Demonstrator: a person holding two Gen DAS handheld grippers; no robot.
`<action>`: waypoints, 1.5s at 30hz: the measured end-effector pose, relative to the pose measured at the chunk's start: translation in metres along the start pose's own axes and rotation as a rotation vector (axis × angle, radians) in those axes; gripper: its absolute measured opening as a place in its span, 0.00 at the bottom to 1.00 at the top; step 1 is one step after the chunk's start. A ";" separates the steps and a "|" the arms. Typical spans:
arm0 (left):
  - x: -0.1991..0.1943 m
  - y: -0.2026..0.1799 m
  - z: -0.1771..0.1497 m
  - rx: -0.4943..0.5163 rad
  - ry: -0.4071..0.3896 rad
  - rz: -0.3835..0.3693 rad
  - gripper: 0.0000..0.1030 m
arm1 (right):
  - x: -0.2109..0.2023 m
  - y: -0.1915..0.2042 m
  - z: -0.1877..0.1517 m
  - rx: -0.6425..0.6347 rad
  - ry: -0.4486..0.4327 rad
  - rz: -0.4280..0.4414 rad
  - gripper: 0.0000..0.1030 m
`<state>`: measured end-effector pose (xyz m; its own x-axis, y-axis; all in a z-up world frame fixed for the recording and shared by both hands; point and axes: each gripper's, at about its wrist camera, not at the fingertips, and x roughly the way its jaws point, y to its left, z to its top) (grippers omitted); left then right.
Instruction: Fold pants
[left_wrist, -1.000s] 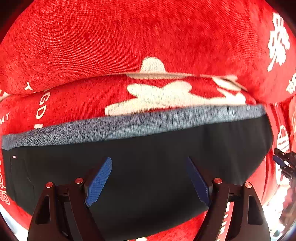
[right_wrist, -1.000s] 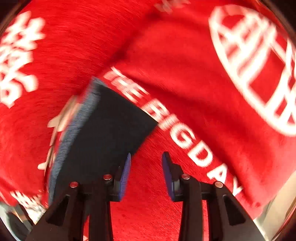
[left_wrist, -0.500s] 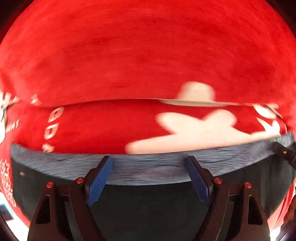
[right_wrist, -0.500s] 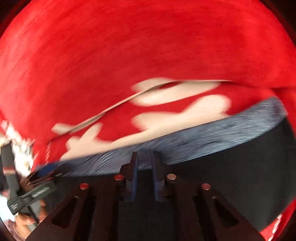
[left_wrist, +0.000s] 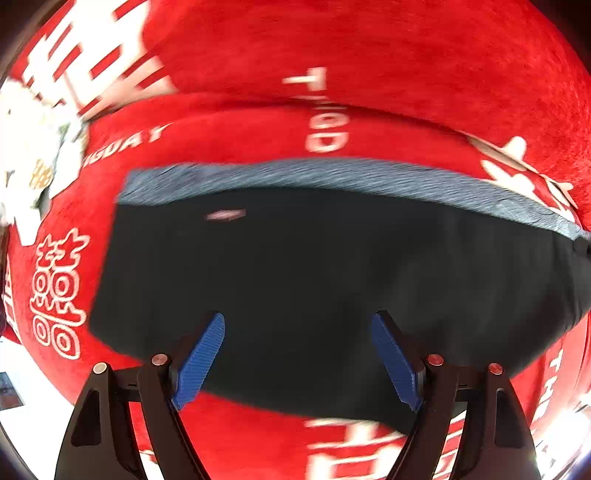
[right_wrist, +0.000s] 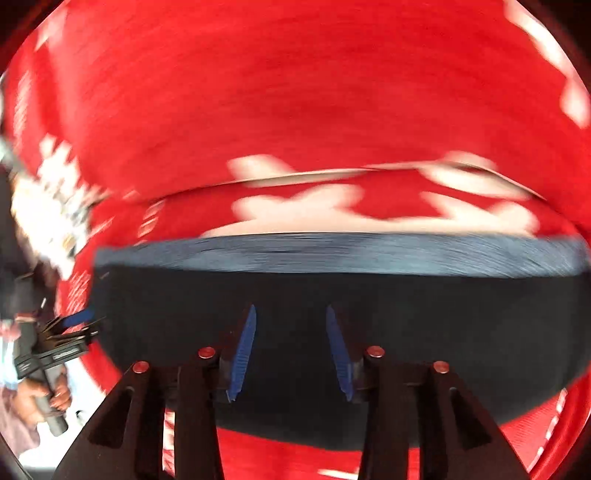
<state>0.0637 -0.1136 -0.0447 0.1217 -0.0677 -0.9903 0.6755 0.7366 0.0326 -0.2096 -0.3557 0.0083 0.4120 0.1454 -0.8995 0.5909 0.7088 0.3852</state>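
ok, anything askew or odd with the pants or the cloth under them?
Nothing stands out. The dark folded pants with the grey waistband lie flat as a compact block on the red cloth with white lettering. A crease runs across that cloth behind them. Both views are blurred, so fine wrinkles can't be judged.

Red white-printed cloth (left_wrist: 369, 48) under folded black pants (left_wrist: 295, 277), grey waistband (left_wrist: 332, 177)

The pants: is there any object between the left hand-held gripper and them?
Nothing visible. The left hand-held gripper hangs open directly over the dark pants, which lie flat on the red blanket; only bare fabric shows between its blue pads.
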 end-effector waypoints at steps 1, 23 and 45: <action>0.000 0.015 -0.004 -0.004 -0.001 -0.003 0.80 | 0.004 0.019 0.001 -0.032 0.010 0.023 0.44; 0.058 0.208 -0.001 0.067 -0.002 -0.437 0.80 | 0.287 0.372 0.108 -0.636 0.433 0.160 0.49; 0.017 0.231 -0.012 -0.003 -0.126 -0.375 0.80 | 0.280 0.351 0.100 -0.355 0.373 0.115 0.20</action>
<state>0.2125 0.0635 -0.0556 -0.0448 -0.4144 -0.9090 0.6876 0.6473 -0.3290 0.1828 -0.1354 -0.0877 0.1471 0.4259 -0.8927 0.2585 0.8546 0.4503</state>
